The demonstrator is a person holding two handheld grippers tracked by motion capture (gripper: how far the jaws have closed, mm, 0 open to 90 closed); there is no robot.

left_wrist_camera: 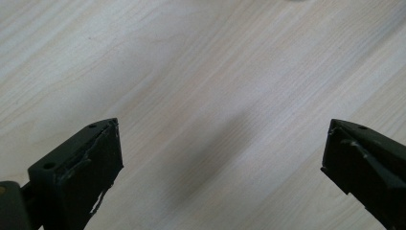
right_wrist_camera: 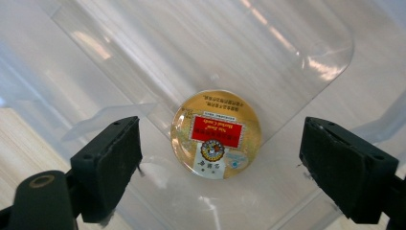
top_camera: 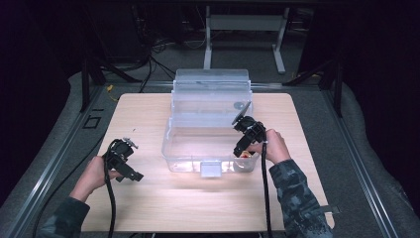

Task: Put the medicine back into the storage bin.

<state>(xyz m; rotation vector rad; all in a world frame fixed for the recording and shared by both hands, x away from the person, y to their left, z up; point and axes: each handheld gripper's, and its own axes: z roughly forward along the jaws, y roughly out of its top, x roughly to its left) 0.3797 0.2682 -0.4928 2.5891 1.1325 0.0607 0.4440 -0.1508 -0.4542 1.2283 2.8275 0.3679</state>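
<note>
A clear plastic box (top_camera: 168,136) with its lid (top_camera: 210,89) raised at the back stands in the middle of the wooden table (top_camera: 198,208). A round golden tin (right_wrist_camera: 216,134) with a red label lies flat on the box floor, near the front right corner (top_camera: 248,154). My right gripper (top_camera: 242,148) points down into that corner. In the right gripper view its jaws (right_wrist_camera: 220,158) stand wide apart on either side of the tin, with clear gaps to the pads. My left gripper (top_camera: 134,161) is over bare table left of the box, open (left_wrist_camera: 222,158) and holding nothing.
A white latch tab (top_camera: 211,169) sits on the box's front wall. Bare wood (left_wrist_camera: 191,72) lies under the left gripper. A metal rail (top_camera: 59,153) runs along the table's left side, and a white stand frame (top_camera: 245,29) is on the floor behind.
</note>
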